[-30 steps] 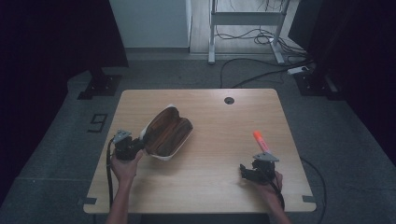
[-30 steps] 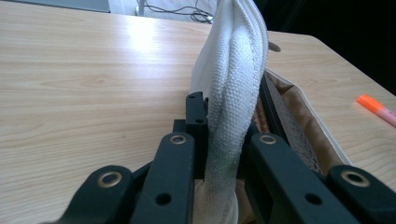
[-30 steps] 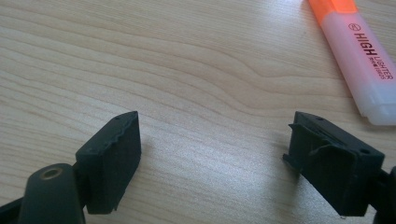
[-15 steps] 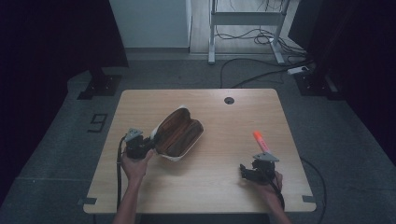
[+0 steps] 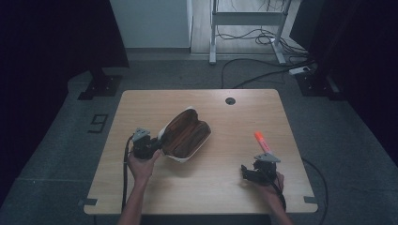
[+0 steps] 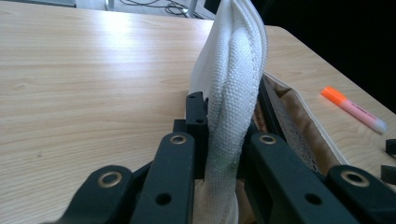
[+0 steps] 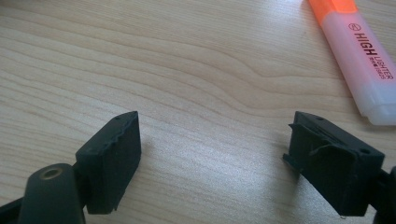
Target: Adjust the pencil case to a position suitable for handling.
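Observation:
A white fabric pencil case (image 5: 185, 136) with a brown lining lies open near the table's middle. My left gripper (image 5: 152, 146) is shut on its left edge; in the left gripper view the white wall of the case (image 6: 233, 88) stands pinched between the black jaws. An orange highlighter (image 5: 262, 142) lies at the right, and the left gripper view shows the highlighter (image 6: 352, 108) beyond the case. My right gripper (image 5: 251, 171) rests low at the front right, open, with bare wood between its fingertips (image 7: 114, 149). The highlighter (image 7: 357, 51) lies just past its right jaw, untouched.
The wooden table (image 5: 141, 103) has a round cable hole (image 5: 230, 101) near its far edge. A cable (image 5: 126, 173) trails from the left gripper along the forearm. Dark floor, a desk frame and cables lie beyond the table.
My left gripper has dragged the pencil case to the right across the table, towards the middle. The right gripper and the highlighter have stayed where they were.

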`<action>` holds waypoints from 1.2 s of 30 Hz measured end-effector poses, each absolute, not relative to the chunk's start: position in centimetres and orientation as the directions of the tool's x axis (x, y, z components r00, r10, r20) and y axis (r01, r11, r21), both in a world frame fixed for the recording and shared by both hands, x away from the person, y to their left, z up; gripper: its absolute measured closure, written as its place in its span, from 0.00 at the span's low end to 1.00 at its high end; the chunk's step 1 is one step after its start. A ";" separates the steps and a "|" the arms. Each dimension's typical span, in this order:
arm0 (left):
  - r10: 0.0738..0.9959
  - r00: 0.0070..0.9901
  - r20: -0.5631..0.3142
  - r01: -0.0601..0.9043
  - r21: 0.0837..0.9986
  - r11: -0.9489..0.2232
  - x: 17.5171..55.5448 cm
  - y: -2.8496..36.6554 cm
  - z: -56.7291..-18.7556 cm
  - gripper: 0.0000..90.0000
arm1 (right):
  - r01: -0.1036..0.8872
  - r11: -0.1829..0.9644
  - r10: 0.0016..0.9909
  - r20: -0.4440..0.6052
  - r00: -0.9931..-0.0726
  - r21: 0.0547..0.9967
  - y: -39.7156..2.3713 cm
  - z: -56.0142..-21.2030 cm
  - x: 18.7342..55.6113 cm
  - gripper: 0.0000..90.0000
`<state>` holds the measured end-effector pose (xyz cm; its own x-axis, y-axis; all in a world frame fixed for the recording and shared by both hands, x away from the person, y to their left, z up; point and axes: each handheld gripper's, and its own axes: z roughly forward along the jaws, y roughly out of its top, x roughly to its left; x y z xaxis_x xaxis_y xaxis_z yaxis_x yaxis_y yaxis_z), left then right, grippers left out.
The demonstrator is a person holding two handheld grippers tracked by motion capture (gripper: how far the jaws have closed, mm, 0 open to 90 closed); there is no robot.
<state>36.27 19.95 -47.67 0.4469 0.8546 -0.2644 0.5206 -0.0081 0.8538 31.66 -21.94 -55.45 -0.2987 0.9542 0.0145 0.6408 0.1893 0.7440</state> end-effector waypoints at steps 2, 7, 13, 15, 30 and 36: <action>0.851 0.453 -0.265 0.522 0.853 -0.012 36.3 19.4 -47.7 0.93 | 0.641 0.189 0.954 0.015 -0.299 0.744 -21.9 -55.5 31.7 0.18; 0.846 0.461 -0.268 0.525 0.851 -0.017 36.4 18.9 -47.8 0.93 | 0.641 0.189 0.954 0.014 -0.299 0.744 -21.9 -55.5 31.7 0.18; 0.842 0.467 -0.269 0.529 0.848 -0.022 36.5 18.2 -47.9 0.93 | 0.641 0.189 0.954 0.015 -0.299 0.744 -21.9 -55.5 31.7 0.18; 0.840 0.470 -0.272 0.530 0.848 -0.022 36.5 18.0 -47.9 0.93 | 0.641 0.189 0.954 0.015 -0.299 0.744 -21.9 -55.5 31.7 0.18; 0.826 0.495 -0.270 0.533 0.845 -0.043 36.6 15.9 -48.4 0.93 | 0.641 0.189 0.954 0.014 -0.299 0.744 -21.9 -55.5 31.7 0.18; 0.826 0.499 -0.264 0.532 0.845 -0.051 36.5 15.5 -48.8 0.93 | 0.641 0.189 0.954 0.015 -0.299 0.744 -21.9 -55.5 31.7 0.18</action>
<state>36.53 15.49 -48.82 0.4988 0.8255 -0.2641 0.5324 -0.0514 0.8449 31.66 -21.95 -55.46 -0.2988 0.9542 0.0147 0.6406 0.1891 0.7442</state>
